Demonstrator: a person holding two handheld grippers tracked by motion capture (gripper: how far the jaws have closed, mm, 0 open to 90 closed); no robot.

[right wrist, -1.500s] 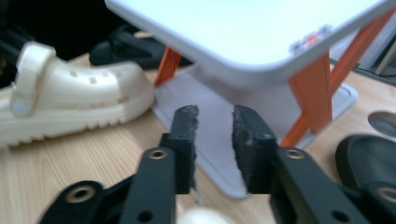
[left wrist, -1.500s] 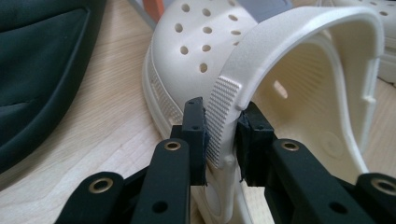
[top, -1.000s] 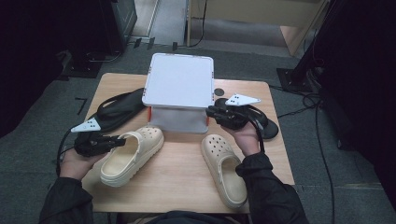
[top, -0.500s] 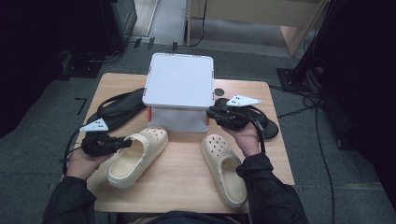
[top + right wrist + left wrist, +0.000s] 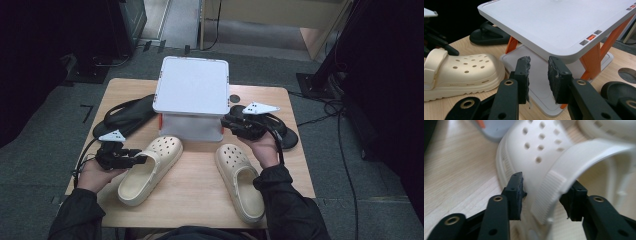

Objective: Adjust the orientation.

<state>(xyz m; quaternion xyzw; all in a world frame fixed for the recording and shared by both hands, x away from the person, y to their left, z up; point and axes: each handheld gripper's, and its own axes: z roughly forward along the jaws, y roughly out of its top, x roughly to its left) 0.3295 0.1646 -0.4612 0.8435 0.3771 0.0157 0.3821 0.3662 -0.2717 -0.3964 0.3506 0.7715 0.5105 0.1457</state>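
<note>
Wooden desk (image 5: 200, 200) carries two cream clogs, two black flip-flops, one white two-tier rack (image 5: 191, 102). Left tool (image 5: 546, 197), jaws just opened, straddles the left clog's (image 5: 150, 169) strap unclamped; right tool (image 5: 539, 75) stands apart, empty.

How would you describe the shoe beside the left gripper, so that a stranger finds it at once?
Start at the white two-level rack at the back middle of the wooden table. In front of its left corner lies a cream clog, its toe slanting toward the rack. Unlike the other cream clog, it has its heel strap between the open jaws of the left gripper; the black sandals are flat.
</note>
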